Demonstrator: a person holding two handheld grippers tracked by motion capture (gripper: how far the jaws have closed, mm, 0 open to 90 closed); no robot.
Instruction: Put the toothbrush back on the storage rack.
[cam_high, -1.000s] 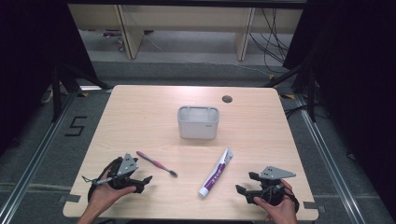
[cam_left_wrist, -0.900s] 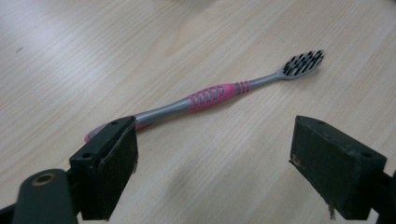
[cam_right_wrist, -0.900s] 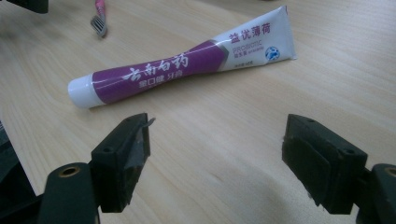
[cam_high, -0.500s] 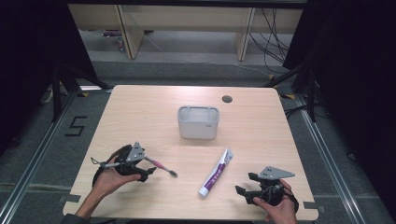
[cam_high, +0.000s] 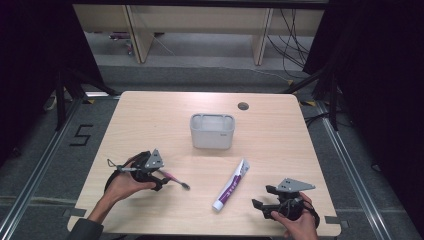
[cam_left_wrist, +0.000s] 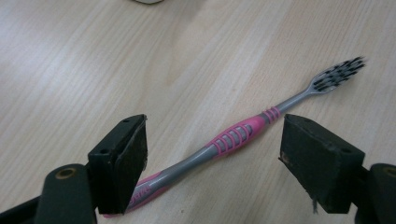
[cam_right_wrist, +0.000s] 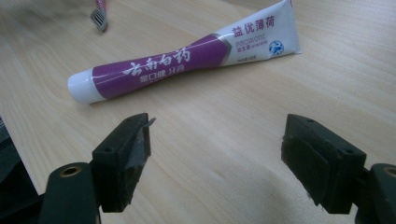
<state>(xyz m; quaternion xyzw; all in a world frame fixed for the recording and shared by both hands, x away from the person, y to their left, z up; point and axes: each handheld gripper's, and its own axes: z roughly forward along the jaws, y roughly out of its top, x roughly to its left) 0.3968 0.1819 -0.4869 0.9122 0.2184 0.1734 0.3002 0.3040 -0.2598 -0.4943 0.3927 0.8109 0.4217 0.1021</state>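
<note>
A pink and grey toothbrush (cam_left_wrist: 233, 137) lies flat on the wooden table, its bristle head pointing away to the right. My left gripper (cam_left_wrist: 212, 161) is open and straddles the handle, one jaw on each side, not touching it. From above, the toothbrush (cam_high: 176, 180) pokes out from under the left gripper (cam_high: 159, 181). A purple and white toothpaste tube (cam_right_wrist: 187, 58) lies flat just beyond my right gripper (cam_right_wrist: 215, 149), which is open over bare wood. In the high view the tube (cam_high: 231, 185) is left of the right gripper (cam_high: 261, 197).
A grey rectangular bin (cam_high: 212, 131) stands upright at mid-table, beyond both items. A small round cable hole (cam_high: 243, 106) sits near the far edge. The table's front edge (cam_high: 200, 232) runs just under both hands.
My left gripper has moved forward and right along the table until its open jaws stand on either side of the toothbrush handle. The right gripper and the tube have stayed put.
</note>
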